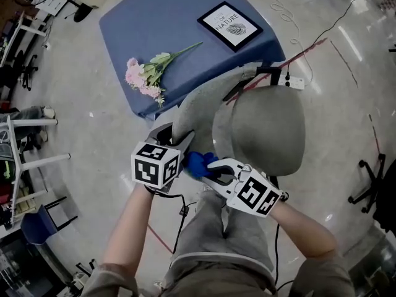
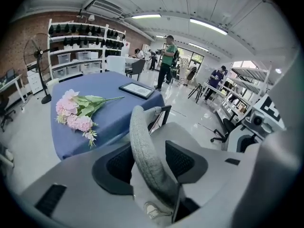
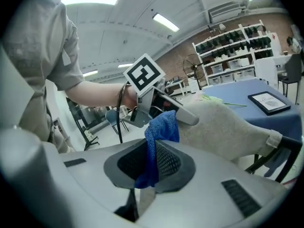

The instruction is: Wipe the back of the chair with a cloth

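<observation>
Your chair back [image 1: 201, 104] is grey, fabric-covered and upright. Its curved top edge runs from the centre of the head view towards the upper right. Your blue woven cloth [image 1: 199, 163] is bunched, hanging crumpled just below centre, against the back's near end.

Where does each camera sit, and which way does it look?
Head view: on the person's head, facing steeply down at the grey chair and blue table; forearms, legs, left tongs, right tongs show.
Left gripper view: on the left tongs, looking along the chair's top edge toward the pink flowers; its jaws and the right tongs show.
Right gripper view: on the right tongs, facing the blue cloth they clamp; the left tongs and an arm show.
All three share the chair and table.
</observation>
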A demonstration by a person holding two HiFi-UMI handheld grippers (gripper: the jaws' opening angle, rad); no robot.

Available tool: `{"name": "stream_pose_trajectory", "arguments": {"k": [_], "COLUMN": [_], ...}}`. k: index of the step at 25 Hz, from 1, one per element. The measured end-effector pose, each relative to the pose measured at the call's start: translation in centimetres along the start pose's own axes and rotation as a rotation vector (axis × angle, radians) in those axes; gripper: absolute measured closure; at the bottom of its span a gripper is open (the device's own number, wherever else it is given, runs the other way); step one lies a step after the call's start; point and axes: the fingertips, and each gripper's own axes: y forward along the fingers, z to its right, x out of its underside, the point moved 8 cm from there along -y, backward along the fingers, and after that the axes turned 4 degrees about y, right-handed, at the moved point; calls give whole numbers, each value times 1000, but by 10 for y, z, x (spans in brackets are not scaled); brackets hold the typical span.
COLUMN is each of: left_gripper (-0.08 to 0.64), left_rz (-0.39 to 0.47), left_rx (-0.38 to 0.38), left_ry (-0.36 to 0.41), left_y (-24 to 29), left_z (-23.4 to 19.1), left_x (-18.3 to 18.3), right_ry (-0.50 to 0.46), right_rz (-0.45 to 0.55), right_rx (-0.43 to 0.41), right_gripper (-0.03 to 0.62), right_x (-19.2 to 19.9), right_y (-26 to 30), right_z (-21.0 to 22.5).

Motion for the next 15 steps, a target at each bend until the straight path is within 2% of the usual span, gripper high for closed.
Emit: {"name": "stream_pose_trajectory", "arguments": {"k": [5, 11, 15], "left_gripper": [345, 373, 397], "left_rz": [15, 85, 158], "left_rx": [-7, 8, 9], "left_ry": [-34, 17, 42], "left_y": [-34, -81, -111], "left_z": [5, 21, 30], "left_x": [-5, -31, -59], "right_ry": [36, 45, 8], "right_rz": [66, 160, 228], "right_rx": [94, 209, 289], "right_gripper": [534, 534, 534], "right_x": [-27, -69, -104], "right_y": [-30, -77, -111], "right_z": [-4, -13, -24]}}
